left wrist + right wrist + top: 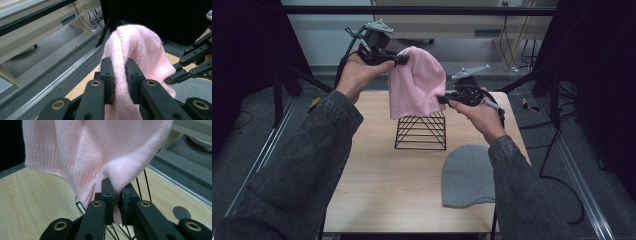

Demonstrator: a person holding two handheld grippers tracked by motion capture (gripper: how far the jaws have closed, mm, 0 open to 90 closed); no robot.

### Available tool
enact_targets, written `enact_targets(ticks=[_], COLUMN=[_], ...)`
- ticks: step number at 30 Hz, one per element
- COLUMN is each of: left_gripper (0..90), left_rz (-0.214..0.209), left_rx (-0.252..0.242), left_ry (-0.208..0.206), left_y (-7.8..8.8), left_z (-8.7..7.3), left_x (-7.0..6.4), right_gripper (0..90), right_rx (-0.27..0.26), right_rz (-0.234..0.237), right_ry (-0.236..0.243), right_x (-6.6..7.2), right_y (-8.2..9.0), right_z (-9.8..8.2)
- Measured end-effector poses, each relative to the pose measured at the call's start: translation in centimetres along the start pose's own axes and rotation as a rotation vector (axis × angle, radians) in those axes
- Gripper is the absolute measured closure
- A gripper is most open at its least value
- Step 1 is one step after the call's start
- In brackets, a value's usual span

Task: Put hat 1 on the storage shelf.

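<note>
The pink knitted wool beanie is held up in the air above the far half of the light wooden table, just over the black wire rack of pyramid shape. It is gripped at two places. The left gripper is clamped on the top part of the hat, at about 10 o'clock from the hat's middle in the high view; in the left gripper view the jaws are seen pressed on a fold of pink knit. The right gripper is clamped on the ribbed lower edge, at about 4 o'clock from the hat's middle; in the right gripper view the fabric is pinched between the two jaws, and a small white label is seen at the hem. The lower edge of the hat hangs close to the top of the rack; whether it touches cannot be told. A grey knitted beanie is laid flat on the table at about 5 o'clock from the rack, apart from it.
</note>
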State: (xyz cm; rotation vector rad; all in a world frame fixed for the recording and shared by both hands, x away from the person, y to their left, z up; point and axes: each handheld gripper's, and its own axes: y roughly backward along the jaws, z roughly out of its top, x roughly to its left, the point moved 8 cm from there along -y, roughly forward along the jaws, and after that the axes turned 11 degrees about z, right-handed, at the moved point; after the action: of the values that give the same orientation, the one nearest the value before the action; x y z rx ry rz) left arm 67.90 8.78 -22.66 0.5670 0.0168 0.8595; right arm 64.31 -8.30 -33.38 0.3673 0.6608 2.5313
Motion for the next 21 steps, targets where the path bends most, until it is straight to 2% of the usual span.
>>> enact_targets(ticks=[8,12,21], left_gripper=[78.4,78.2,78.0], left_rz=[0.01,0.017,0.005], left_rx=[-0.021,-0.027,-0.01], left_ry=[-0.001,-0.01,-0.012], left_y=[0.5,0.4,-1.4], left_z=[0.8,1.3,0.4], left_x=[0.0,0.3,0.5], right_gripper=[83.1,83.1,83.0], right_rx=[-0.023,-0.031,0.003], right_rz=[0.004,-0.007,-0.022], right_ry=[0.008,0.007,-0.003], right_x=[0.5,0.2,-0.9], right_y=[0.1,0.1,-0.7], right_z=[0.7,1.2,0.2])
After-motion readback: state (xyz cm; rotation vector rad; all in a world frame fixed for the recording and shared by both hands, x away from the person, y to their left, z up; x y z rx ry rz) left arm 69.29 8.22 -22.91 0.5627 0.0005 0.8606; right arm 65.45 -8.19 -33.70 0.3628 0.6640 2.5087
